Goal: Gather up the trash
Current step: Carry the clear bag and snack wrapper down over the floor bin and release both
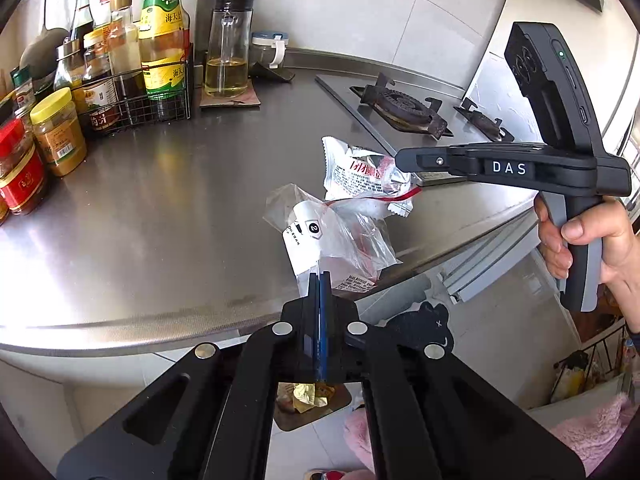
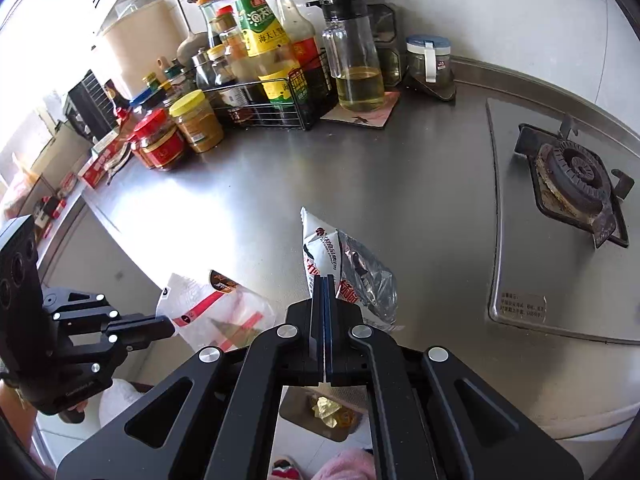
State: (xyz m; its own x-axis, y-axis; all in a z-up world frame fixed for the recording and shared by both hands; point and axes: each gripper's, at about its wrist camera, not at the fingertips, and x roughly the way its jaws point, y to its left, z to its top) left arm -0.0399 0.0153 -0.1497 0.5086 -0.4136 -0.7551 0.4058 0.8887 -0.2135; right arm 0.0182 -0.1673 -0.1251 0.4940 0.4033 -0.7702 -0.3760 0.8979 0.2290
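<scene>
My left gripper is shut on a clear plastic bag with a white label, held over the front edge of the steel counter. My right gripper is shut on a white and silver snack wrapper just above the counter. The left wrist view shows the right gripper from the side, pinching the wrapper, with a hand on its handle. The right wrist view shows the left gripper at the left, holding the clear bag.
Below the counter edge sits a bin with gold foil trash. A wire rack of sauce bottles, jars and an oil jug stand at the back. A gas burner is to the right.
</scene>
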